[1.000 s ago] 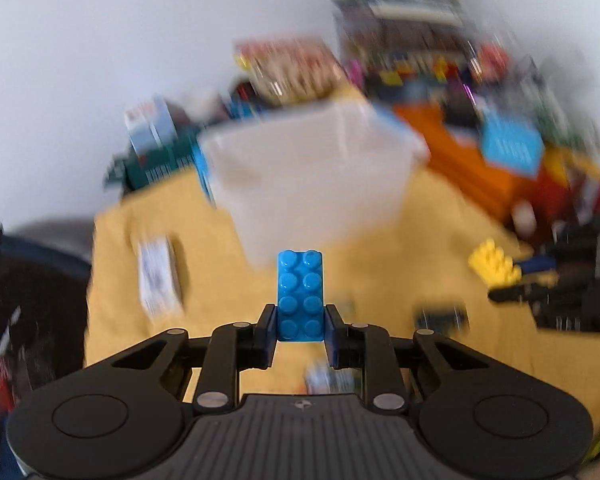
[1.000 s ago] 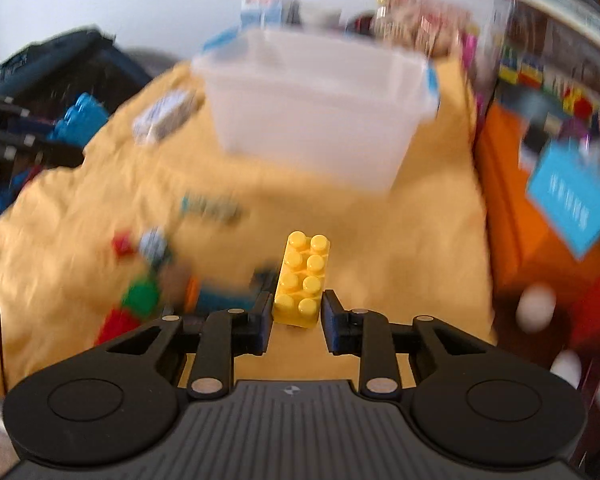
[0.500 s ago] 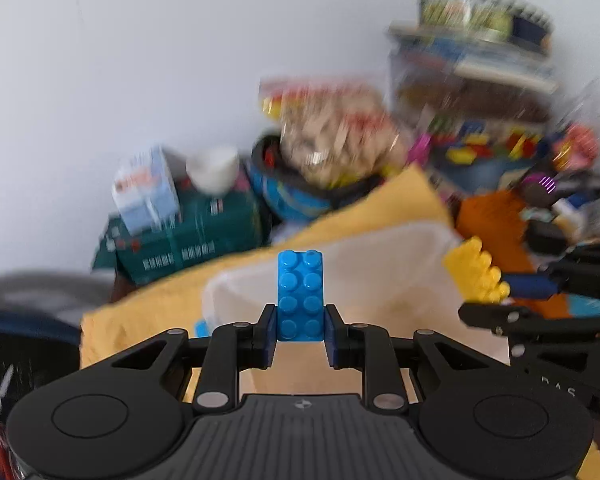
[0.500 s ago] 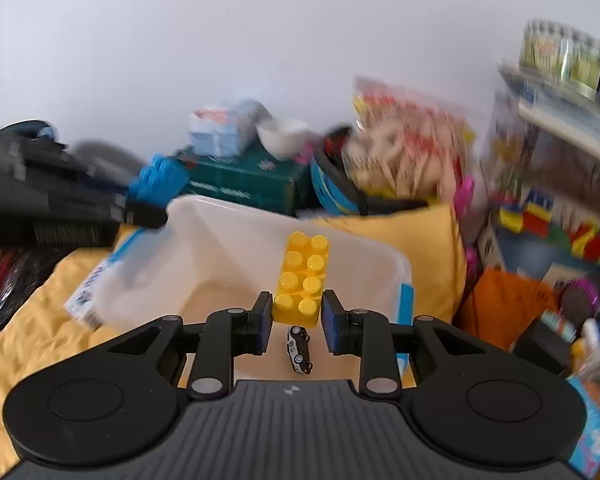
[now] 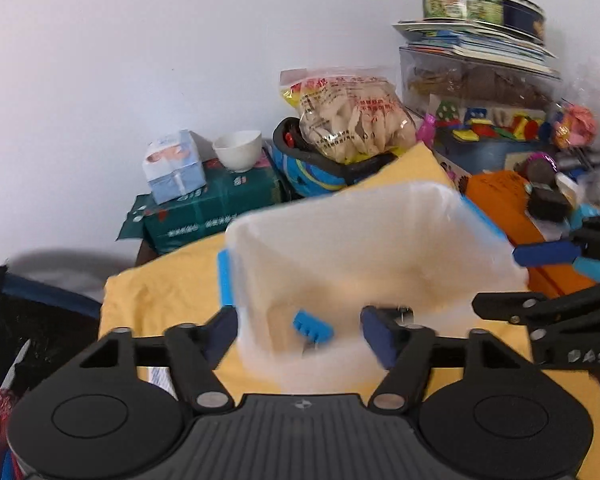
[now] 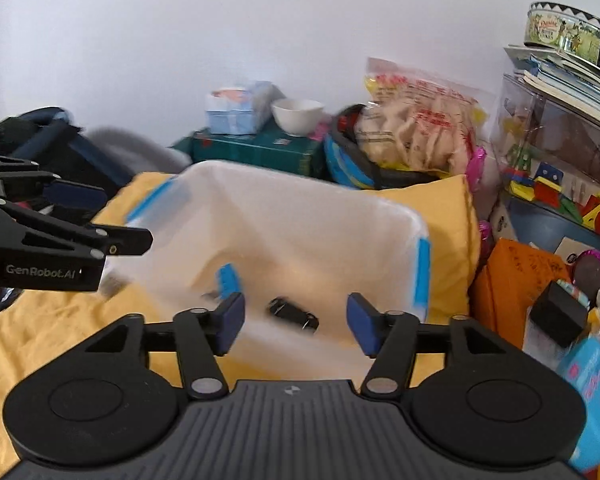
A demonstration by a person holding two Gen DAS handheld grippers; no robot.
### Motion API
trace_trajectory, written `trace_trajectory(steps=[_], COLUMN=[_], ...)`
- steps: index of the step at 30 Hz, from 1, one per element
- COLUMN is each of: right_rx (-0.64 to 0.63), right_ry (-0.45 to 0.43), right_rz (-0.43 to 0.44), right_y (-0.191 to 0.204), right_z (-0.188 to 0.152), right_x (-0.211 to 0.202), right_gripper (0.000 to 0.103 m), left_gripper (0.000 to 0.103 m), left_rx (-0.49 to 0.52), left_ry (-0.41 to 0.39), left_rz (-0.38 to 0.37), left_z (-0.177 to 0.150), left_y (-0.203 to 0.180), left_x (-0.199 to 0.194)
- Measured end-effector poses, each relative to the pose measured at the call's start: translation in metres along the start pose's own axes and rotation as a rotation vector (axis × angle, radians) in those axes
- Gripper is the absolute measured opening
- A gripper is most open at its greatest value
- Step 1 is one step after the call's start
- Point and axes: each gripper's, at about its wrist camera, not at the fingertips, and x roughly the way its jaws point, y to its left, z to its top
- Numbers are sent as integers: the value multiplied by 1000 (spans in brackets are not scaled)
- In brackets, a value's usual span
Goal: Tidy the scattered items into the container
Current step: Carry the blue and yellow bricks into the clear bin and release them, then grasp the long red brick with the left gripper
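Note:
A translucent plastic container [image 5: 380,216] with blue clips sits on a yellow cloth [image 5: 160,296]; it also shows in the right wrist view [image 6: 284,200]. My left gripper [image 5: 298,330] is open over the container. A blue brick [image 5: 312,326] is inside, below and between its fingers; it also shows in the right wrist view [image 6: 229,278]. My right gripper [image 6: 296,320] is open and empty over the container. A small black toy car [image 6: 294,314] lies on the container floor. The yellow brick is not visible.
Behind the container stand a snack bag [image 5: 348,114], a white bowl [image 5: 238,150], a tissue pack [image 5: 174,166] on a green box [image 5: 212,212], and stacked boxes and toys at right [image 5: 488,120]. An orange box [image 6: 516,280] lies right of the cloth.
Both grippers opened over the container. The blue brick left my left gripper and dropped into the container. The yellow brick left my right gripper.

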Motion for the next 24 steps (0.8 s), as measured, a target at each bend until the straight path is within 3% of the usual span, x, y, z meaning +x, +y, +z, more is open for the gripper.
trace_trajectory(steps=[2, 7, 11, 15, 20, 24], right_rx=[-4, -59, -39, -44, -89, -92], right_ry=[17, 102, 179, 240, 214, 217], right_rz=[19, 73, 86, 74, 78, 92], right_y=[8, 39, 48, 55, 66, 72], right_z=[-19, -87, -129, -154, -163, -167], right_x=[-7, -23, -30, -31, -45, -45], right_gripper=[77, 74, 72, 68, 68, 68], left_gripper=[73, 73, 73, 64, 61, 34], left_rx=[-6, -58, -77, -145, -240, -277], left_ry=[30, 158, 271, 419, 464, 477], left_rz=[-20, -75, -136, -204, -252, -307], left_z=[-30, -112, -158, -182, -194, -193], left_y=[-1, -10, -25, -35, -38, -42], left_x=[-11, -39, -54, -46, -40, -35])
